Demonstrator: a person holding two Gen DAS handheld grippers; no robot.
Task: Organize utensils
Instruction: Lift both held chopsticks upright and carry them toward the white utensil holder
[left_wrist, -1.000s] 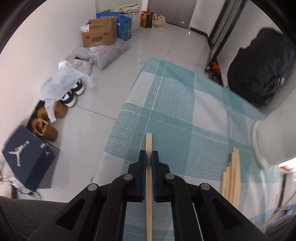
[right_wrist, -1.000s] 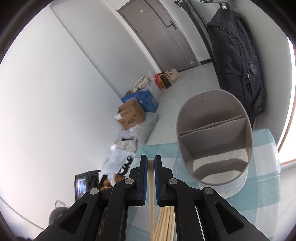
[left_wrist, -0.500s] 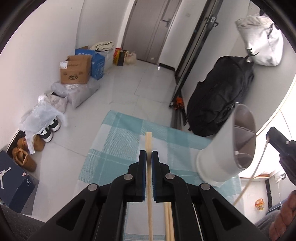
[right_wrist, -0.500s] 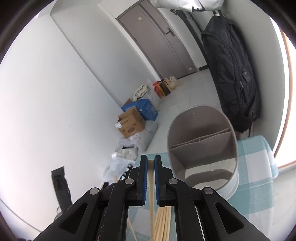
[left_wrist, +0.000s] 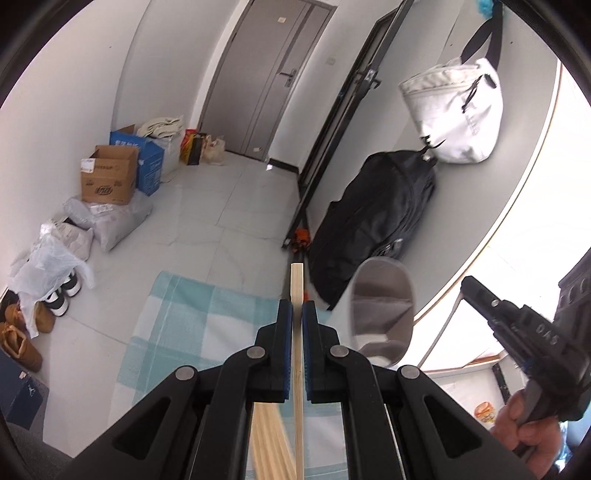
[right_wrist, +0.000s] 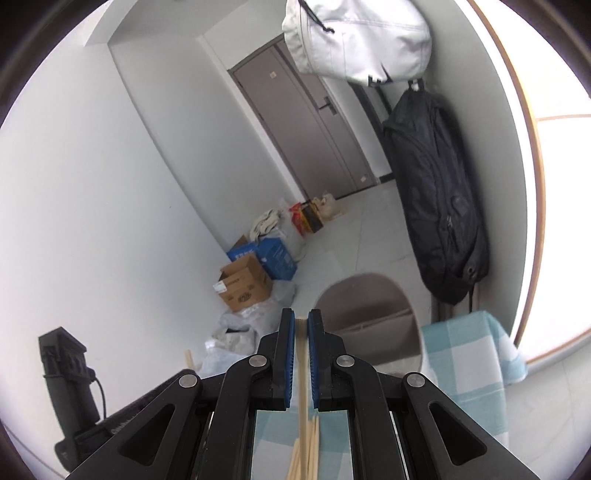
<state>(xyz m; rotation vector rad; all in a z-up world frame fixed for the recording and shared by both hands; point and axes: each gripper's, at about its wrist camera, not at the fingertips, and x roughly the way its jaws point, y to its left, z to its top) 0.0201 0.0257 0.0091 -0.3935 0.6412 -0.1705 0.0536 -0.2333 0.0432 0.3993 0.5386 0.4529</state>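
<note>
My left gripper (left_wrist: 297, 314) is shut on a pale wooden chopstick (left_wrist: 296, 284) that sticks out past its fingertips, lifted above the table. My right gripper (right_wrist: 301, 325) is shut on another wooden chopstick (right_wrist: 303, 369), also lifted. A grey divided utensil holder (left_wrist: 382, 306) stands on the teal checked tablecloth (left_wrist: 192, 314), right of the left gripper; it also shows in the right wrist view (right_wrist: 369, 325), just right of the right gripper. Several loose chopsticks (right_wrist: 308, 439) lie on the cloth below both grippers, also seen in the left wrist view (left_wrist: 267, 439).
The right handheld gripper body (left_wrist: 524, 350) and the hand on it are at the right of the left wrist view. A black backpack (right_wrist: 439, 206) and a white bag (right_wrist: 354, 37) hang on the wall. Boxes (left_wrist: 109, 179), bags and shoes line the floor beyond the table edge.
Both grippers have risen and tilted up with their chopsticks. The holder now looks smaller and lower in both views, and more of the room and door shows.
</note>
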